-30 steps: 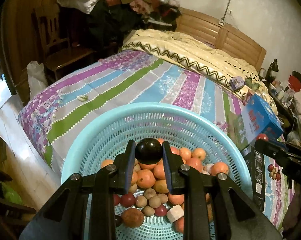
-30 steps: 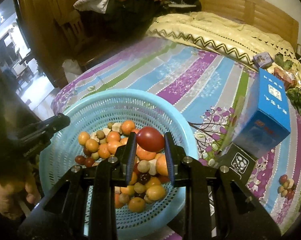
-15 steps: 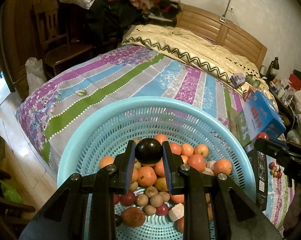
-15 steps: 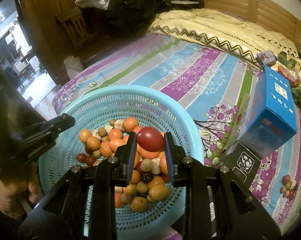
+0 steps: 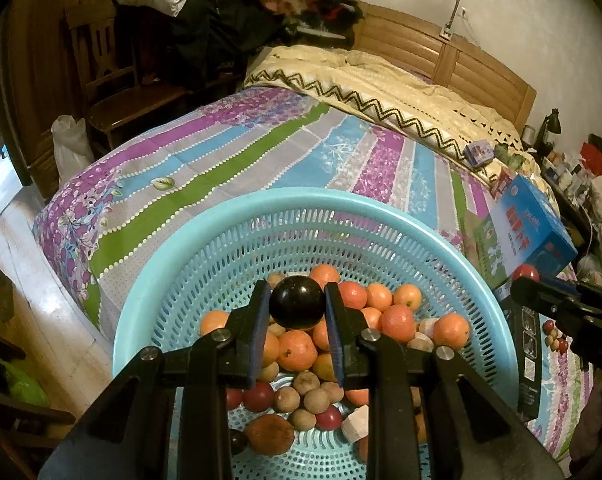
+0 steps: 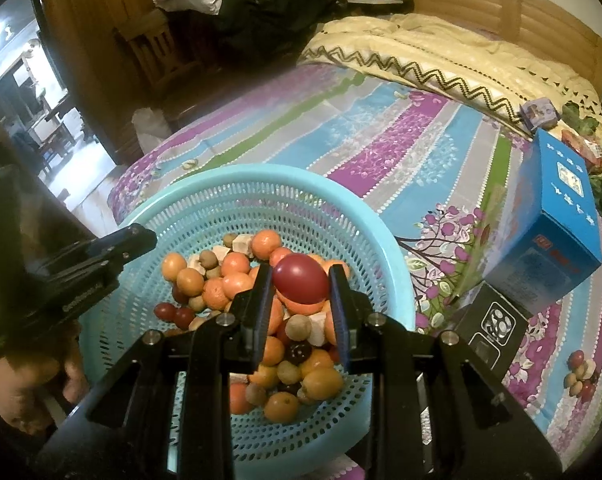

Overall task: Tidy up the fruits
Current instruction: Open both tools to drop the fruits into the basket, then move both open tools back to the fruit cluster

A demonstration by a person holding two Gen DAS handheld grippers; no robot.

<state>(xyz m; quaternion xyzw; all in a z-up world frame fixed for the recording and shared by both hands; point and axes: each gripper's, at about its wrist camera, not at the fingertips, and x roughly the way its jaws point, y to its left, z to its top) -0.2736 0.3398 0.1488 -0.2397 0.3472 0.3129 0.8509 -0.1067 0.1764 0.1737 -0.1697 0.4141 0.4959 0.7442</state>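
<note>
Hovering over the round light-blue perforated plastic basket (image 5: pixel 205 264) on the striped bed, both tongs carry fruit. The left tongs (image 5: pixel 297 312) have just been widening, and the glossy black round plum (image 5: pixel 297 307) sits between the blue pads (image 5: pixel 257 332) with a sliver of gap beside it, so the hold looks about gone. The right tongs (image 6: pixel 301 286) are clamped on the smooth red oval fruit (image 6: pixel 300 283) above the basket's middle.

Risk: the plum drops onto the heap of oranges and small brown fruits (image 5: pixel 301 360) in the basket, then bounces or rolls, knocking the pile about. The red fruit is slick and pinched near the pad tips; a loose squeeze lets it squirt out toward the basket rim.

Versus a second ago: left pads sit wider apart, and the basket fills more of the left view. Right grip unchanged.
</note>
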